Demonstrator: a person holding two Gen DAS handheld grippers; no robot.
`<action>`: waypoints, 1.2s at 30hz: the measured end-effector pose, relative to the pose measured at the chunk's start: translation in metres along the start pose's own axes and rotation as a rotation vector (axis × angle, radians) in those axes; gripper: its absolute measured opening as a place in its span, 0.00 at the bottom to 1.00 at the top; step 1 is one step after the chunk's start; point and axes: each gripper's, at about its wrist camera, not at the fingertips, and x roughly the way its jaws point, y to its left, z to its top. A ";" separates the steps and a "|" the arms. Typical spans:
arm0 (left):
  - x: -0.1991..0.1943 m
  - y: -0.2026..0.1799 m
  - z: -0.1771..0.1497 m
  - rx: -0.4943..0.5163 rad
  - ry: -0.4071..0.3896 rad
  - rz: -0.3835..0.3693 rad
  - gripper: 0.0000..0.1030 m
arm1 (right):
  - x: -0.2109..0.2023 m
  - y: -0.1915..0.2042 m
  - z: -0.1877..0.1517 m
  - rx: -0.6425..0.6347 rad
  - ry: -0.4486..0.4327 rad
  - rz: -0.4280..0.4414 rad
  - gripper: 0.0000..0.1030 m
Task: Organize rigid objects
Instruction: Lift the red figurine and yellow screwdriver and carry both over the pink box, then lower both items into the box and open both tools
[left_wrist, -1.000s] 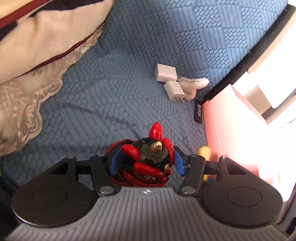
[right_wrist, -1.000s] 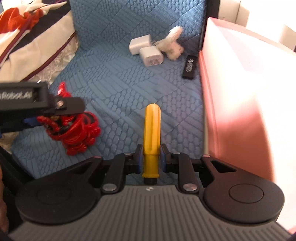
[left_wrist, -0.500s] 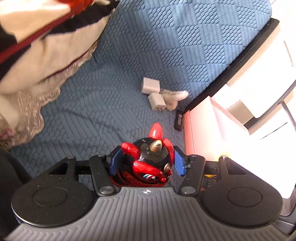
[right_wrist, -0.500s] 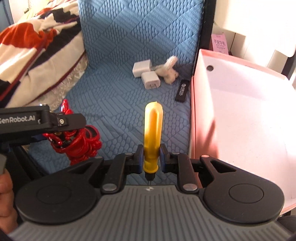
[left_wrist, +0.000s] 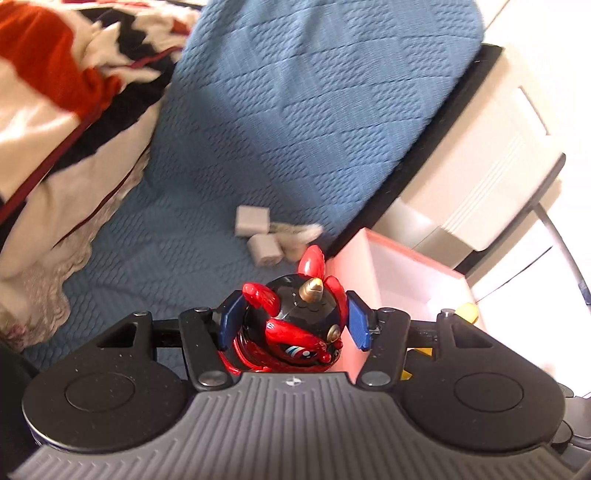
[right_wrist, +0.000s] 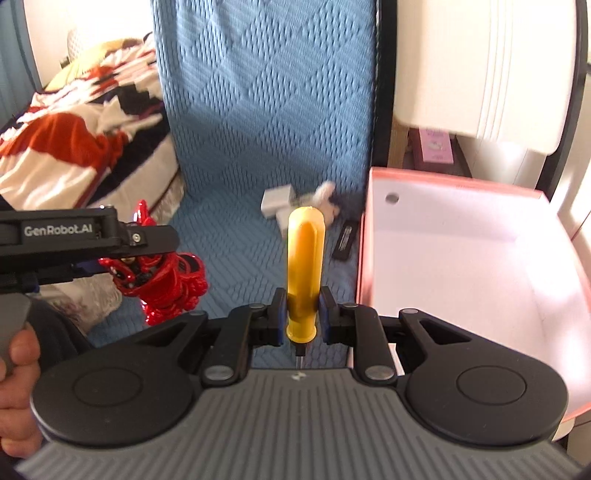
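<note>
My left gripper (left_wrist: 293, 325) is shut on a glossy red and black toy figure (left_wrist: 295, 332) with a gold horn, held up above the blue bed cover (left_wrist: 295, 110). The same toy (right_wrist: 162, 284) hangs at the left of the right wrist view, under the left gripper's black arm. My right gripper (right_wrist: 301, 314) is shut on a yellow-handled screwdriver (right_wrist: 304, 266), handle pointing away, its metal tip just showing near the gripper body. A pink box (right_wrist: 461, 280) with a white inside stands open at the right, beside the bed.
Two white charger plugs (left_wrist: 255, 232), a small fluffy white toy (right_wrist: 325, 195) and a black stick-shaped device (right_wrist: 345, 243) lie on the cover near the box. A striped red, black and cream blanket (left_wrist: 62, 110) is heaped at the left. White furniture (right_wrist: 480, 74) stands behind the box.
Both grippers have risen with their objects still held, so the bed and the small items look farther off. The pink box's inside has come fully into the right wrist view.
</note>
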 end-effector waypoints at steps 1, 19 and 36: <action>-0.001 -0.008 0.003 0.006 -0.007 -0.011 0.62 | -0.005 -0.003 0.004 -0.001 -0.010 0.000 0.21; 0.008 -0.117 0.025 0.080 -0.073 -0.121 0.62 | -0.061 -0.081 0.042 0.020 -0.123 -0.067 0.21; 0.094 -0.182 -0.037 0.184 0.096 -0.123 0.62 | -0.011 -0.180 -0.032 0.155 0.110 -0.166 0.21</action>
